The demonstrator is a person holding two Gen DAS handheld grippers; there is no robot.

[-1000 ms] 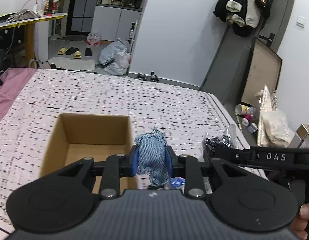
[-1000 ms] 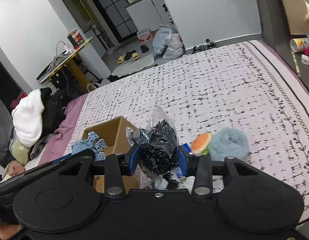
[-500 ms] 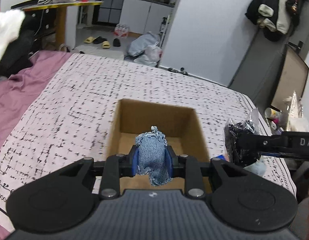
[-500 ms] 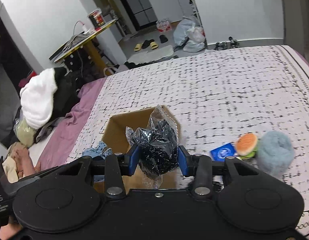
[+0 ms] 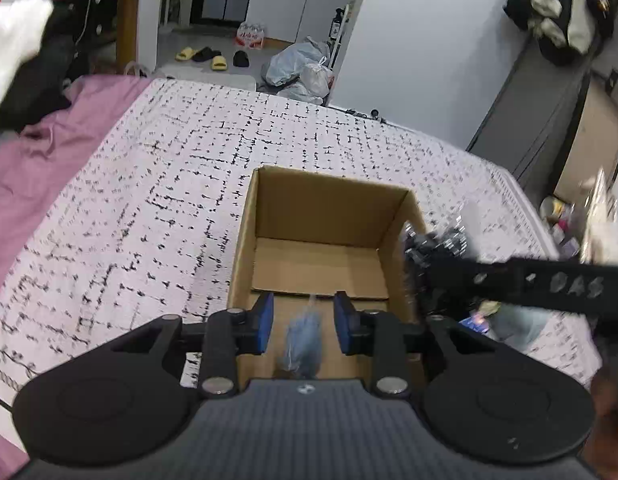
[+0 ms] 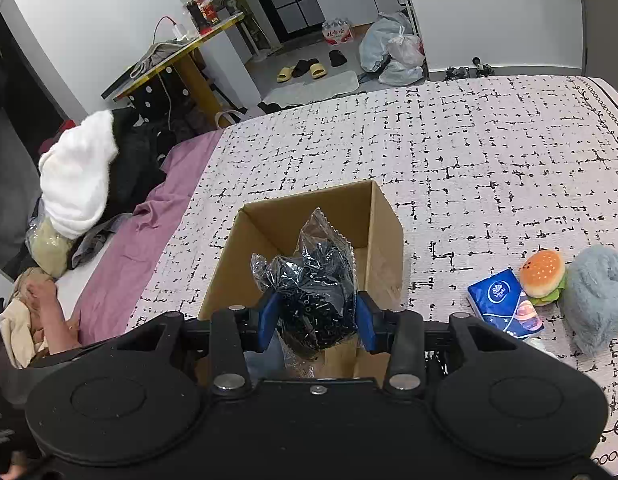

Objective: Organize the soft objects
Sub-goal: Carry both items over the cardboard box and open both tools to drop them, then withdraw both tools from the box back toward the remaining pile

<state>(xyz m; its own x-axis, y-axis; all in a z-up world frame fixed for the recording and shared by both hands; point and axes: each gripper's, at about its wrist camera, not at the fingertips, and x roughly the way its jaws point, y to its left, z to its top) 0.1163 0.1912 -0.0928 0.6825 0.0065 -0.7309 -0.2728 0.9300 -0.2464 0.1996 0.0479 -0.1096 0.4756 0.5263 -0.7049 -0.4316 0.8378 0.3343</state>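
Observation:
An open cardboard box (image 5: pixel 329 184) sits on the patterned bedspread. My left gripper (image 5: pixel 303 314) hangs over its near end, jaws opening. A blue denim scrap (image 5: pixel 303 344) is blurred between and below the blue pads, touching neither. My right gripper (image 6: pixel 317 322) is shut on a clear bag of small black pieces (image 6: pixel 313 276) and holds it above the same box (image 6: pixel 309 200). In the left wrist view that bag (image 5: pixel 437 240) and the right gripper's arm (image 5: pixel 529 280) reach in over the box's right wall.
A blue tissue pack (image 6: pixel 505 304), a burger plush (image 6: pixel 543 276) and a fluffy pale-blue thing (image 6: pixel 597 296) lie on the bed right of the box. A purple sheet (image 5: pixel 37 168) and a clothes pile (image 6: pixel 81 176) edge the left side.
Both grippers swung over the box. The left jaws have spread and the denim scrap has slipped down out of the pads. The right gripper still carries the bag.

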